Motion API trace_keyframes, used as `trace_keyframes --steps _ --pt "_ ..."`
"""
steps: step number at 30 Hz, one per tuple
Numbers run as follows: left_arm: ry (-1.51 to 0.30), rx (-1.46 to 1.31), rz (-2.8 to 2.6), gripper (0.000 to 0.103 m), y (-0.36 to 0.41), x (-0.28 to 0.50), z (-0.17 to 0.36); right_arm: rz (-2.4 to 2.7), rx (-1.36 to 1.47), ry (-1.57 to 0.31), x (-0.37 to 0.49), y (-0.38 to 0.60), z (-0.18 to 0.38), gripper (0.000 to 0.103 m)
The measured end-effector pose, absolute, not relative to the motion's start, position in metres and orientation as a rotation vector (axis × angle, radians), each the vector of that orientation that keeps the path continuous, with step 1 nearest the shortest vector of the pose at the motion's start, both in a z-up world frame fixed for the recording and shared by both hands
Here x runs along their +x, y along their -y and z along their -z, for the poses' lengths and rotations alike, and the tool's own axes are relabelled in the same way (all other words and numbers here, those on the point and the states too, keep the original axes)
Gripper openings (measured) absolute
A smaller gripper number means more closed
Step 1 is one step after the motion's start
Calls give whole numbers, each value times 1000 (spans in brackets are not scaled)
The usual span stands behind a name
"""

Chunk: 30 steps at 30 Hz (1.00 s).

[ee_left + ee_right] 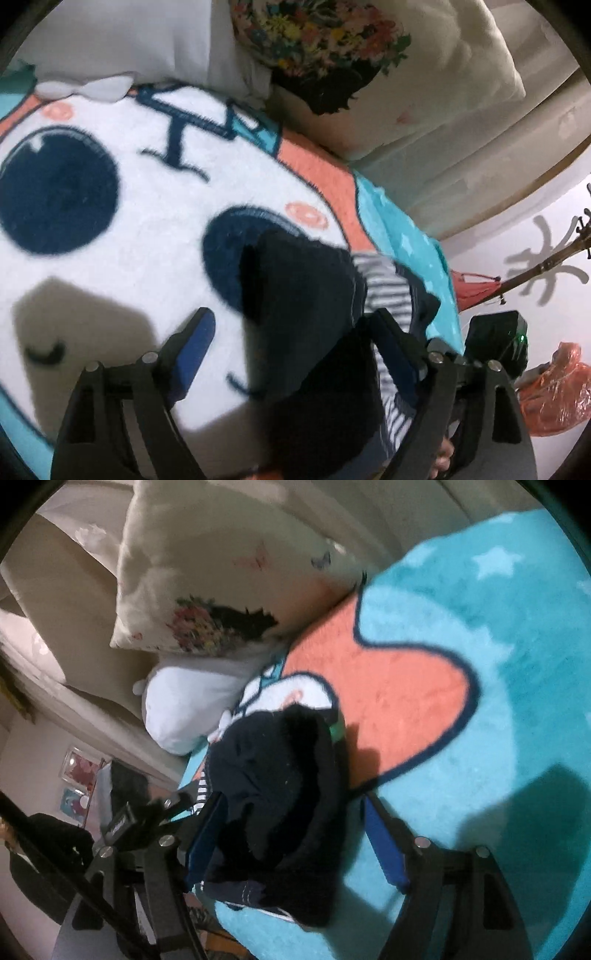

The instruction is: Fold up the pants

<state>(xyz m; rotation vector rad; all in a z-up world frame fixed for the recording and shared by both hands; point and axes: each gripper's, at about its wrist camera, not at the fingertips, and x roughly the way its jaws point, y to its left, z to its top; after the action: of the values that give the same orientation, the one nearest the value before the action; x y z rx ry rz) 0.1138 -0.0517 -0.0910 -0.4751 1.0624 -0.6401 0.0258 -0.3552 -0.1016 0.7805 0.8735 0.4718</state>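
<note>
Left wrist view shows the left tool spread wide, holding nothing, with the dark navy, stripe-lined fabric pants bunched between its fingers on the fluffy cartoon-face blanket. The right tool likewise gapes around the pants, gripping nothing. The bundle looks just released; next, probably a fresh grasp on an edge.

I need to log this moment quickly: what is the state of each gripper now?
Left gripper: open, dark pants lie between the fingers, not pinched.
Right gripper: open, pants bunched between the fingers, not pinched.
</note>
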Motion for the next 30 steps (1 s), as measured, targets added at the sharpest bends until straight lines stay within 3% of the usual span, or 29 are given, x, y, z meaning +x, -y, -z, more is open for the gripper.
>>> trace_keyframes --steps 6,7,8,9,10,13,24,28,30 --pt "-1068 -473 709 89 76 114 89 -473 729 -866 31 336 99 82" --pt "-1068 -469 716 85 79 113 89 -464 718 -860 31 333 99 82" --pt "-1069 -473 726 71 82 112 89 -460 716 -852 30 332 98 77" --pt "-1072 -482 738 64 83 112 88 -465 719 -848 29 331 98 64" --pt "-1069 -487 740 56 81 111 87 -473 727 -845 28 331 98 59" --pt "-1053 -495 745 44 75 110 80 -478 733 -828 26 330 94 47" --pt "-962 -466 612 44 40 148 44 -534 617 -766 75 275 51 45" --pt "-965 -414 525 45 34 174 51 -514 601 -785 104 260 62 45" --pt "-980 -371 469 50 35 183 61 -499 615 -822 119 256 78 45"
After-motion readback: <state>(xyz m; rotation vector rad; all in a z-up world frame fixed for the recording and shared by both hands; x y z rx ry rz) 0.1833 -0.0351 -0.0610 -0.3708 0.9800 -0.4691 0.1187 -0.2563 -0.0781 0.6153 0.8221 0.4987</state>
